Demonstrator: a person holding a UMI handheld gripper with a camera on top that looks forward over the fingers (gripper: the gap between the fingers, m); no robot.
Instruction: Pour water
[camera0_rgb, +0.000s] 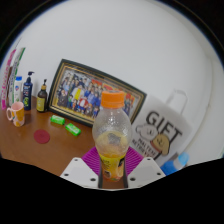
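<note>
1. The gripper (112, 170) is clamping a clear plastic bottle with an orange cap (111, 135) between its purple pads (93, 161); the bottle is standing upright.
2. A white "GIFT" bag (161, 135) is sitting just beyond, to the right.
3. A framed group photograph (85, 92) is leaning far ahead on the wooden table (30, 150).

Bottle (111, 140) blocks straight ahead — gift bag (163, 132) crowds right; open tabletop (45, 152) left.

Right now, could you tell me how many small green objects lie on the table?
2: one small green object in front of the framed photo, the other beside it, nearer the orange-capped bottle. None appears hidden.
</note>
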